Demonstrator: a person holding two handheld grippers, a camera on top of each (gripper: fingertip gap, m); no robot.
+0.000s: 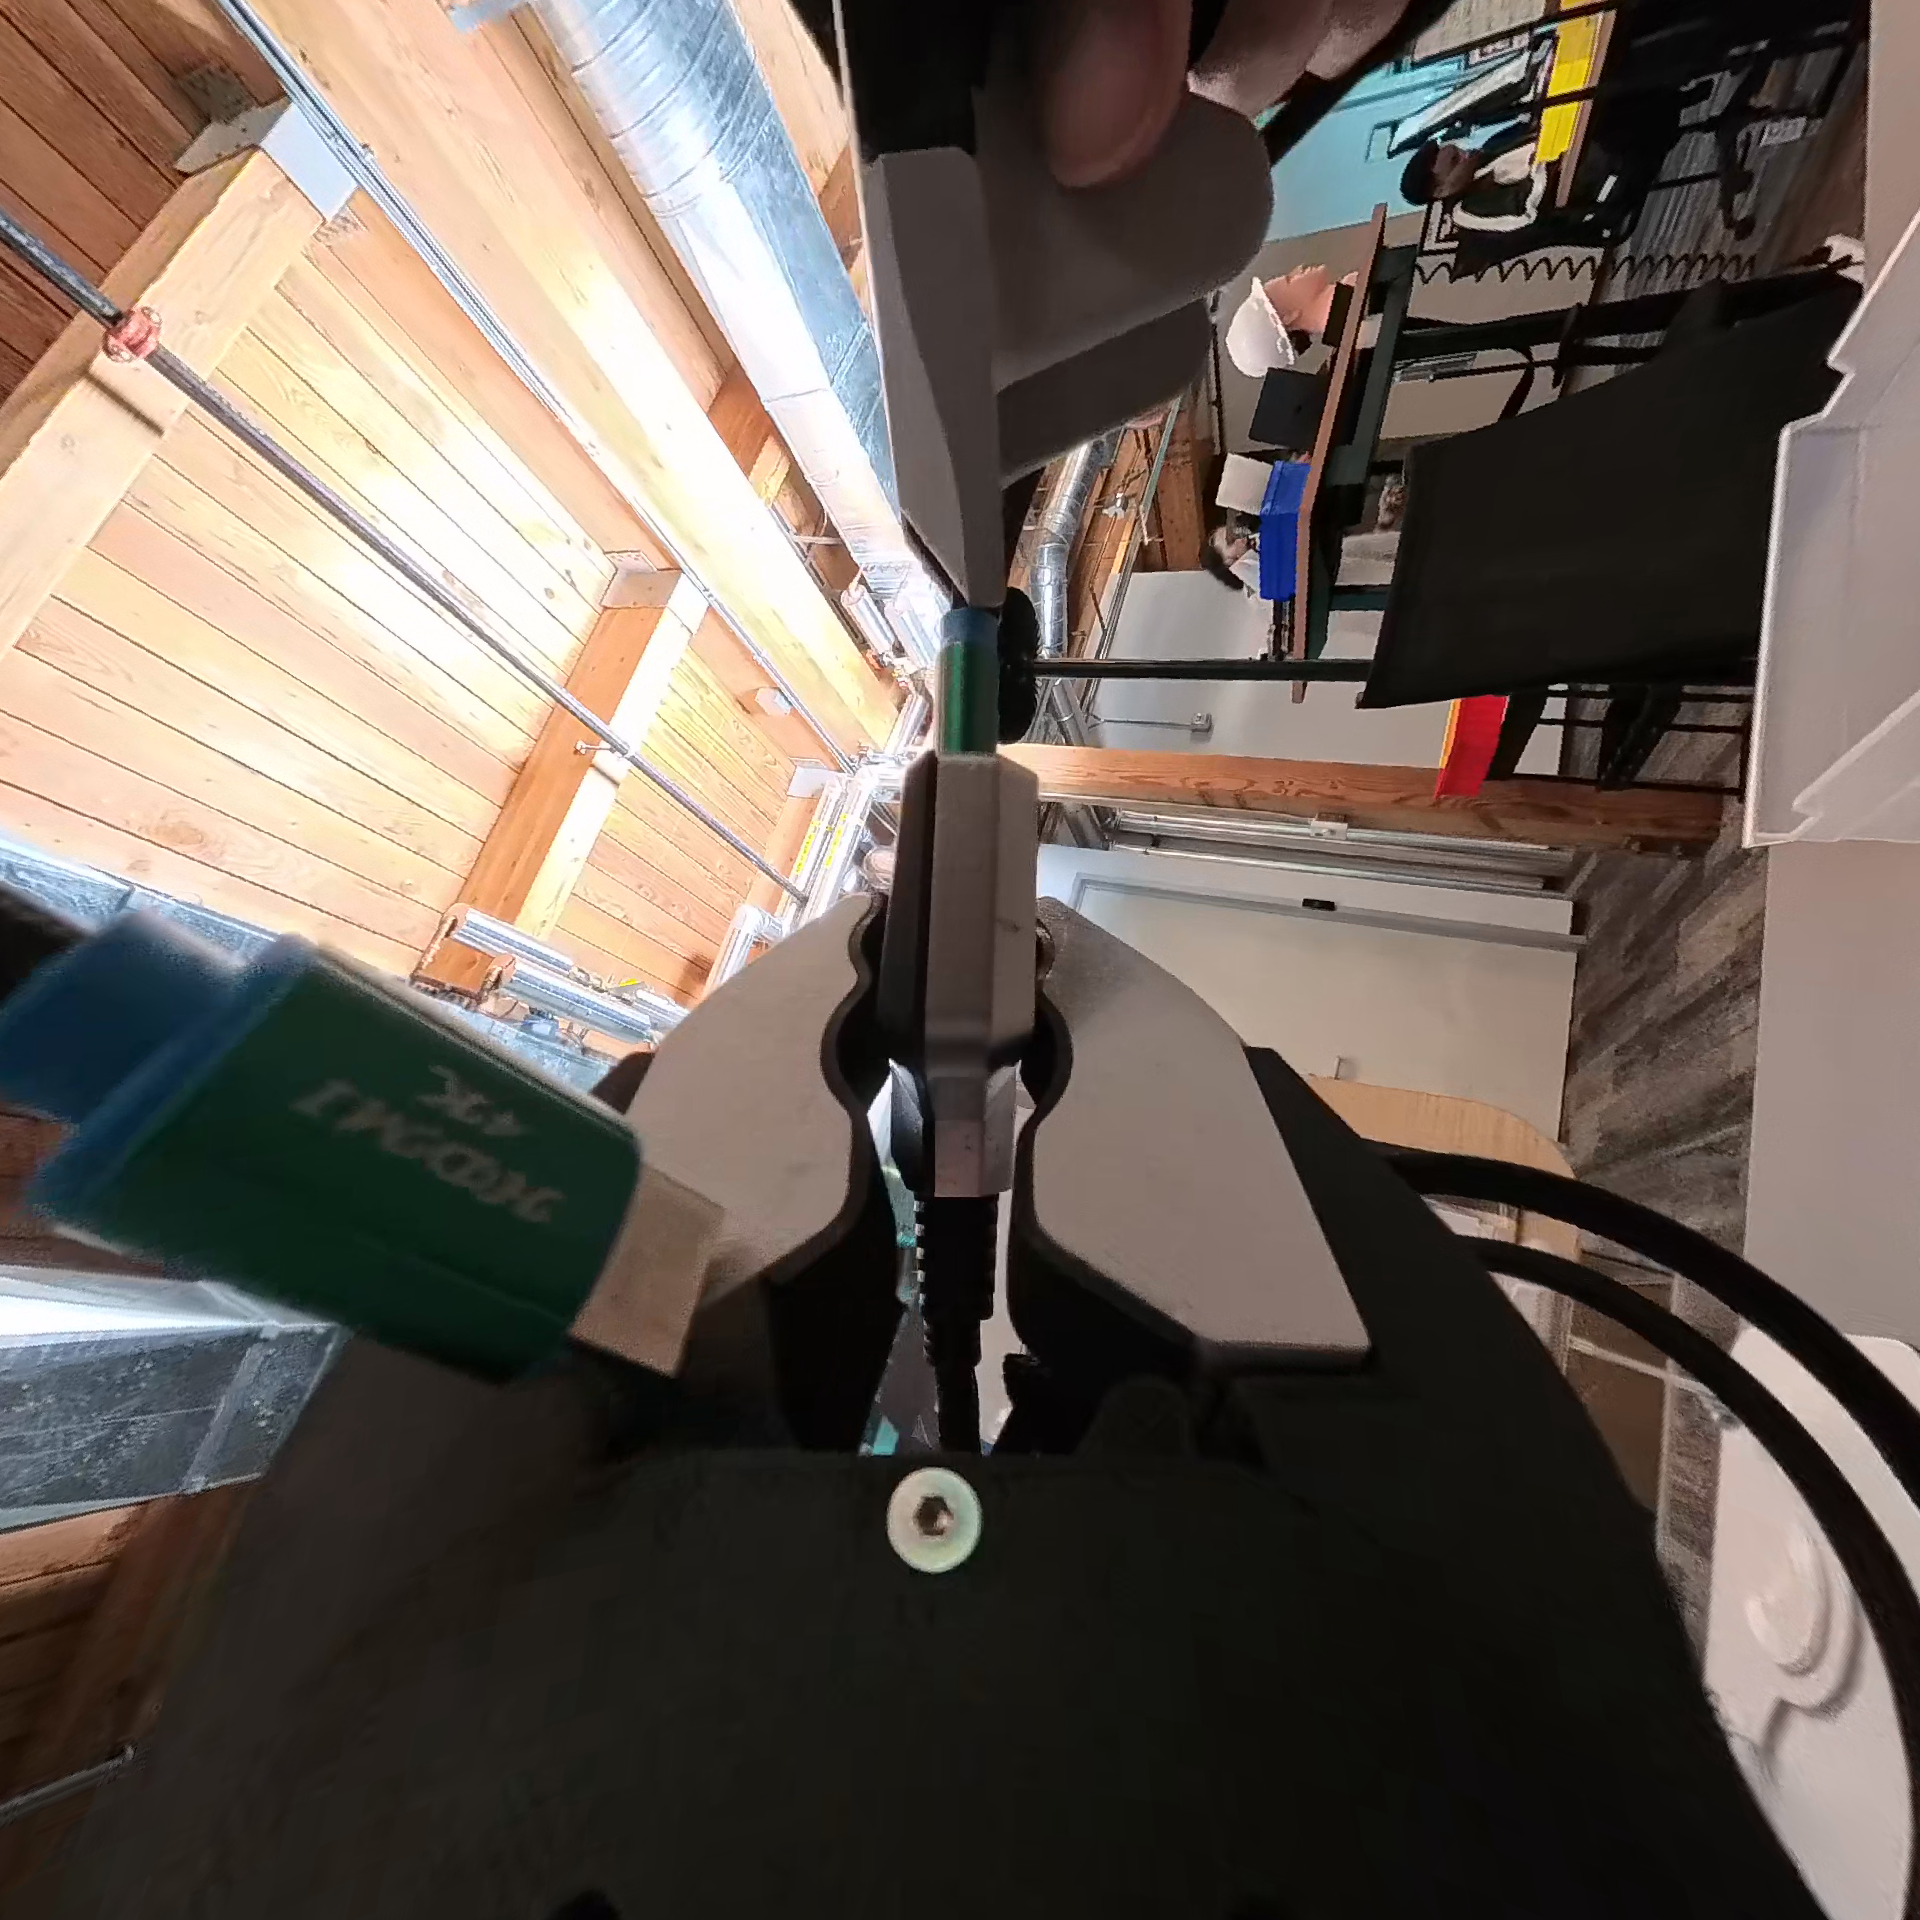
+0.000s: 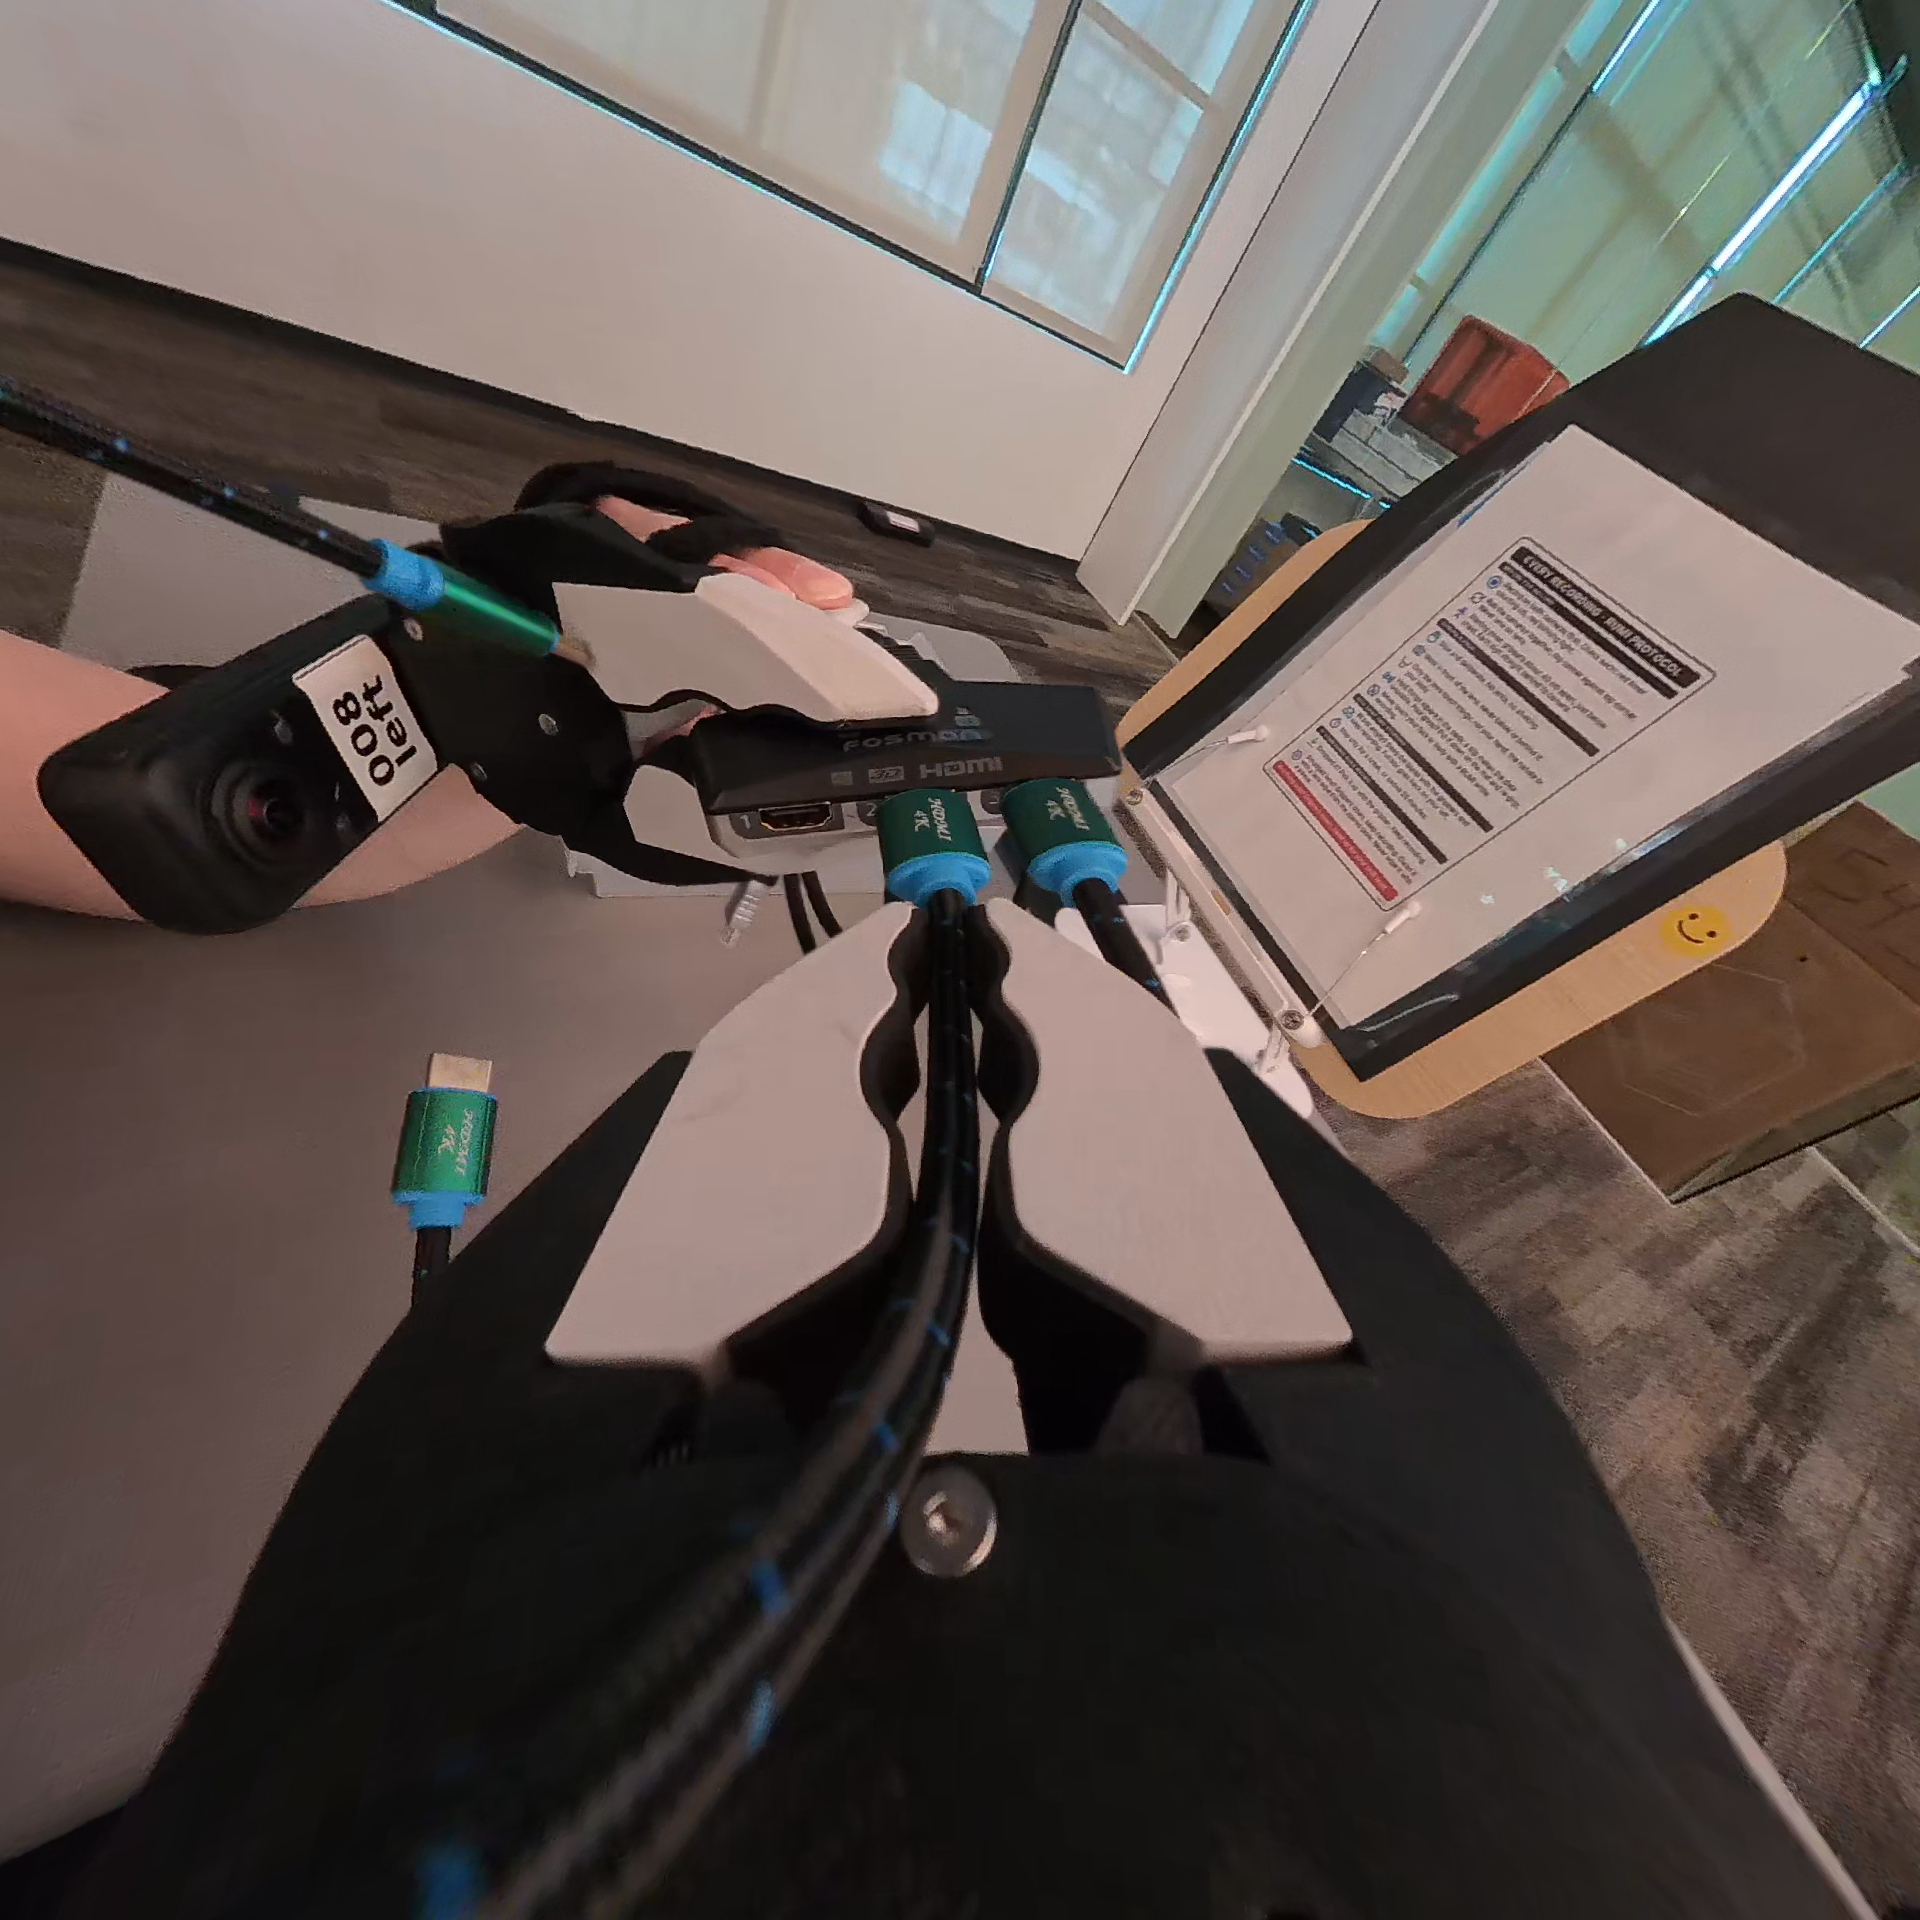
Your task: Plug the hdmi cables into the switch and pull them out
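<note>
Far left of the right wrist view: gloved hand holds the left gripper. It's clamped on the HDMI switch, w/ one white finger lying over the top of the box. In the left wrist view the fingers pinch a slab edge-on. A 4th green plug w/ blue collar runs along that gripper, its metal tip up against a finger. Can't tell if it's seated in any port. Below, on the grey table, a loose green plug lies flat, bare connector pointing away from the camera, well apart from the switch. Centre: the switch sits on a grey mount. Its front left port is open, w/ the middle plug and right plug both seated side by side. The right gripper is closed narrow on the black braided cable of the middle plug, fingertips just behind its blue collar. The cable runs back btwn the fingers toward the camera. Right: a tilted black-framed board w/ a printed sheet stands just beside the switch.
</note>
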